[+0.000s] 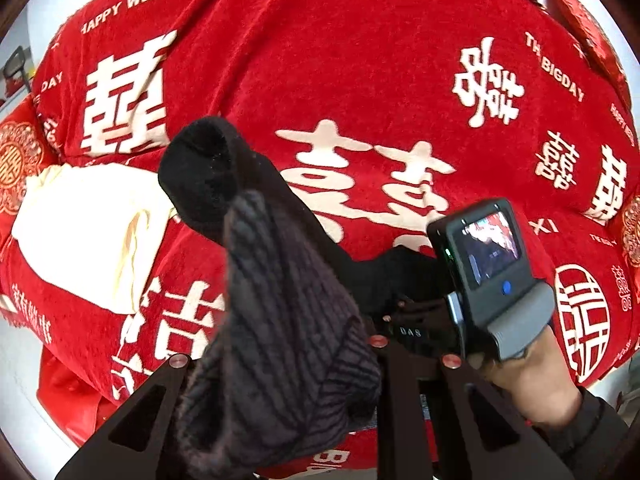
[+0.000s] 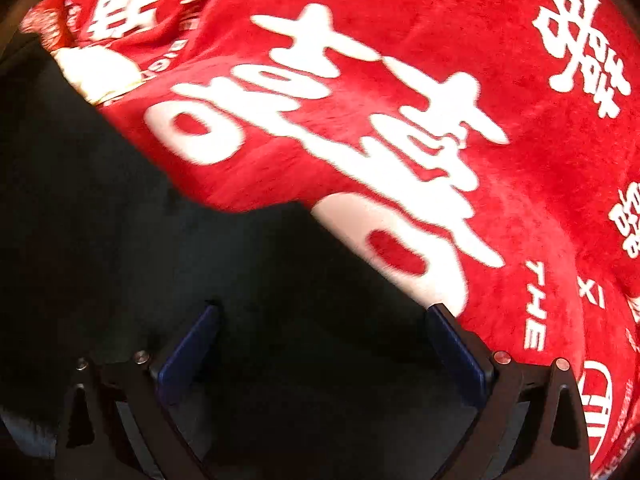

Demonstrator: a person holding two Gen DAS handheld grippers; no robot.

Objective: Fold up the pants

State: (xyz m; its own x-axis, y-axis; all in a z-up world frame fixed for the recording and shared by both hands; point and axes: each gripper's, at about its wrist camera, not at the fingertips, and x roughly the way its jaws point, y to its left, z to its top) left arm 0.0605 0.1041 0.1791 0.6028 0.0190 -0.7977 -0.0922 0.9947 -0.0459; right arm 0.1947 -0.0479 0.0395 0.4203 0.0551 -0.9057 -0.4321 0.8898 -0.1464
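- Lifting one end of the pants (image 1: 276, 300) with my left gripper (image 1: 280, 364): its fingers sit close together, clamped on a bunched, ribbed piece of the dark cloth that rises straight up in front of the left wrist camera. A black cuff opening (image 1: 200, 172) shows just past that bunch, so I judge I have a leg end or hem in hand.
- From there the pants trail down onto the red blanket (image 1: 360, 60) with its white lettering, where the rest lies flat towards my right hand (image 1: 520, 364).
- My right gripper (image 2: 320, 344) hangs over that flat dark cloth (image 2: 180, 260), fingers spread wide with nothing between them. The blue pads (image 2: 188, 350) are above the fabric; I cannot tell whether the tips touch it. The pants' edge runs slantwise just beside the right-hand pad, red blanket beyond it.
- A cream cloth (image 1: 88, 224) lies on the blanket off to the left, apart from the pants.
- I read the step as mid-fold: one end is raised, the other end not yet pinned or gripped.
- Next, I judge, the right fingers should come down and close on the near edge. Only then should the left carry its end across and lay it square.
- The view is blurred on the right side, so I would settle before pinching.
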